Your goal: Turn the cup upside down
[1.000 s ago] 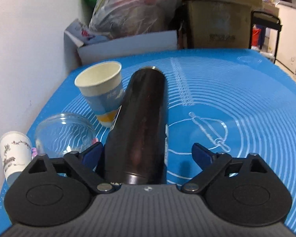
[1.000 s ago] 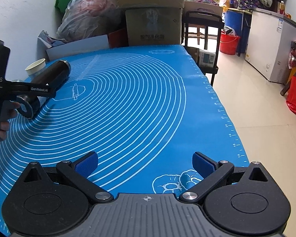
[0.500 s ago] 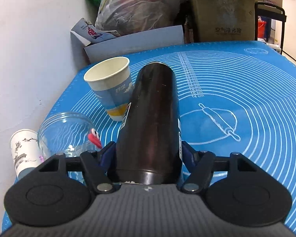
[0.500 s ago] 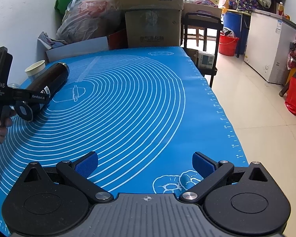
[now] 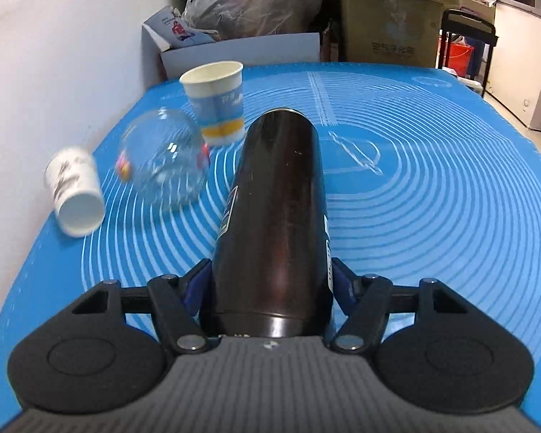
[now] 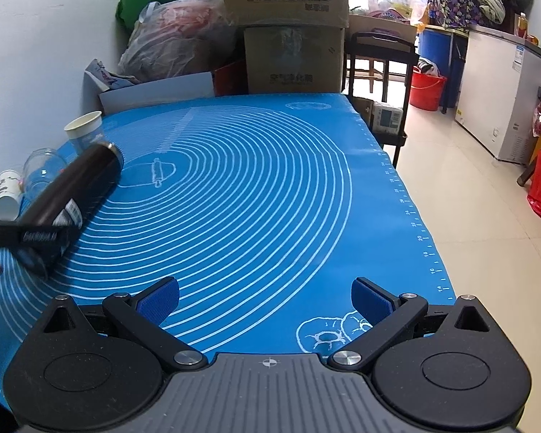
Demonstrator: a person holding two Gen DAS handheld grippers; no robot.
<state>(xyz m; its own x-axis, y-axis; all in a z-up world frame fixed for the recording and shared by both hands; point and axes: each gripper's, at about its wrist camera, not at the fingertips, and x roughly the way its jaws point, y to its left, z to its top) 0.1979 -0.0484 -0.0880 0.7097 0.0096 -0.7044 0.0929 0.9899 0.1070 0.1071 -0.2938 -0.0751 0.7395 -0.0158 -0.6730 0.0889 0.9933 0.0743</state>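
Note:
My left gripper (image 5: pixel 268 285) is shut on a tall dark brown metal cup (image 5: pixel 274 213), gripping it near its base. The cup points away from me, tilted up off the blue mat (image 5: pixel 432 216). In the right wrist view the same cup (image 6: pixel 79 195) is at the far left, held slanted above the mat by the left gripper (image 6: pixel 36 238). My right gripper (image 6: pixel 265 297) is open and empty over the near edge of the mat.
An upright paper cup (image 5: pixel 216 101), a clear glass jar (image 5: pixel 166 162) and a small white cup (image 5: pixel 74 191) stand at the mat's left side by the wall. Boxes and bags pile up behind the table. The table's right edge drops to the floor.
The left gripper closed on the dark cup and lifted it off the mat, tilting it. The right gripper has not moved.

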